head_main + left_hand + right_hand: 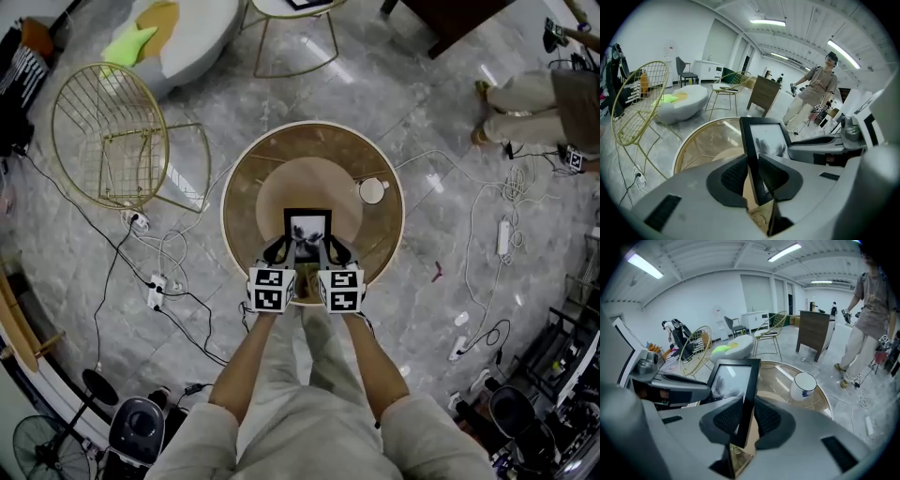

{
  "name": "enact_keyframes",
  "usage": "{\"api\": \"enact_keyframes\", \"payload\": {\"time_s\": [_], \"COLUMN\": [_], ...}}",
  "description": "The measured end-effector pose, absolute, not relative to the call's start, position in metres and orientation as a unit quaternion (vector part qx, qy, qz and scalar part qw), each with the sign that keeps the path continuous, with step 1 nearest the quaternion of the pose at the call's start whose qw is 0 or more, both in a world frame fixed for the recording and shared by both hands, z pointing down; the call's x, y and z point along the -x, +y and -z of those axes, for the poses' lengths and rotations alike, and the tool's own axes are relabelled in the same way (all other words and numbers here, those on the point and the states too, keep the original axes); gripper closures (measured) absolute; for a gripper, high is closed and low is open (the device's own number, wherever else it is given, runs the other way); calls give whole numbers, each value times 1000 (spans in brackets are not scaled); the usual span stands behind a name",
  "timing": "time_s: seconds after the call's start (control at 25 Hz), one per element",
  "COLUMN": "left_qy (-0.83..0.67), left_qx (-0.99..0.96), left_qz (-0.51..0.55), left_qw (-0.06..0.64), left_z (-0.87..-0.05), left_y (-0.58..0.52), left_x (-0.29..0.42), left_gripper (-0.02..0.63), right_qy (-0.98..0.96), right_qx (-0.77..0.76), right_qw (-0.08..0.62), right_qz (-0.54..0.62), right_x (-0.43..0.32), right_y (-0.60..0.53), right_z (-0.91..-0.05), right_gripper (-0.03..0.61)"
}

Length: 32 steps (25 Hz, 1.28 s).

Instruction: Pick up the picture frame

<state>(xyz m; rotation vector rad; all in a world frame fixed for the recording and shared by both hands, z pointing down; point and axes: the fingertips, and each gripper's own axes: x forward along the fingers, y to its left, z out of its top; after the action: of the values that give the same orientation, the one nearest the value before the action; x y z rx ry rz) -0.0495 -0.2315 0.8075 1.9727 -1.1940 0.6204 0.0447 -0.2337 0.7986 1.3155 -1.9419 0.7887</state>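
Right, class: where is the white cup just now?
In the head view the white cup stands on the right side of the round table, just right of the picture frame.

A black rectangular picture frame (307, 228) in portrait format is seen, with a pale glazed picture of dark smudgy shapes. It is clamped at its left edge by the left gripper (278, 251) and at its right edge by the right gripper (336, 251). It is held over the middle of the round table (380, 246), face tilted upward.
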Motion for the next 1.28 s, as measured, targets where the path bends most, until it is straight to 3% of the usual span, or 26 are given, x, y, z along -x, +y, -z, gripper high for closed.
{"api": "enact_keyframes", "payload": {"time_s": [1.28], "left_qy": [-507], "left_qx": [-801], "left_qz": [-172], "left_qw": [269], "left_z": [-641], "left_y": [-245], "left_x": [48], "left_gripper": [538], "right_qy": [-780], "right_qx": [-541], "right_qw": [248], "right_qz": [-191], "right_x": [-47], "right_y": [-247], "right_z": [-633], "right_gripper": [505]}}
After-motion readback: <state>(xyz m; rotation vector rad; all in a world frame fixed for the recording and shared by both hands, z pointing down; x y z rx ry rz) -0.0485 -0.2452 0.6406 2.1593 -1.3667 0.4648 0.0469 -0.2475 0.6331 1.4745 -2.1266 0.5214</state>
